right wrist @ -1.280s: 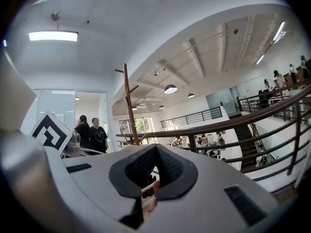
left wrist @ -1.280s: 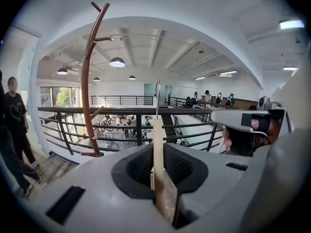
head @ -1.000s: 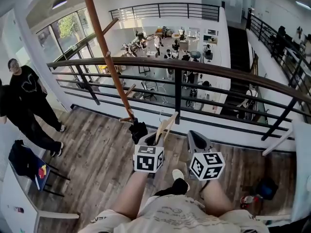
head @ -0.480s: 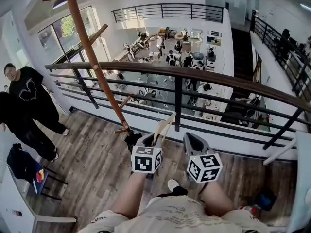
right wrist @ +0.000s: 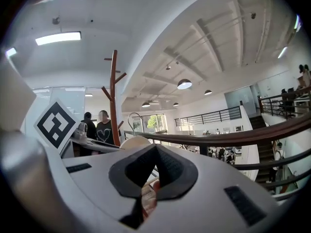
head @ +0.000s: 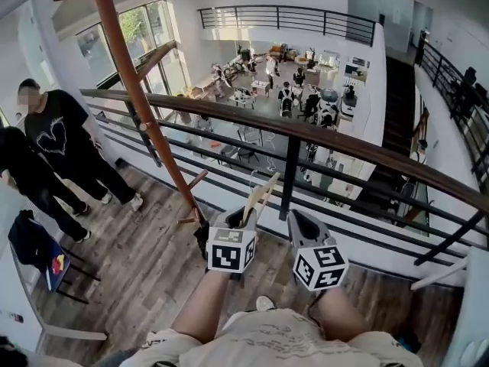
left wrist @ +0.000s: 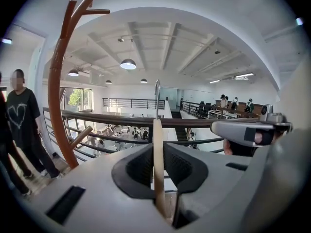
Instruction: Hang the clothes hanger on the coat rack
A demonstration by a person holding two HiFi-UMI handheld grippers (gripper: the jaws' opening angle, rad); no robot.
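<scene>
A light wooden hanger (head: 260, 197) with a metal hook (head: 254, 179) stands upright in my left gripper (head: 244, 215), which is shut on its lower part. In the left gripper view the hanger (left wrist: 158, 169) shows edge-on between the pads, hook (left wrist: 157, 95) on top. The brown wooden coat rack (head: 141, 102) rises to the left of the grippers, with a low peg (head: 195, 180) close to the left gripper. The same rack (left wrist: 55, 101) curves up that view's left side. My right gripper (head: 295, 217) sits beside the left one, shut and holding nothing (right wrist: 155, 149).
A dark railing (head: 306, 132) runs across just beyond the grippers, with a drop to a lower floor behind it. Two people (head: 53, 147) stand at the left on the wood floor. A chair with dark clothing (head: 32, 245) is at the lower left.
The view has swung left and closer to the rack, which now stands steeper and nearer. The two people appear closer. Both grippers keep their pose, the hanger still held.
</scene>
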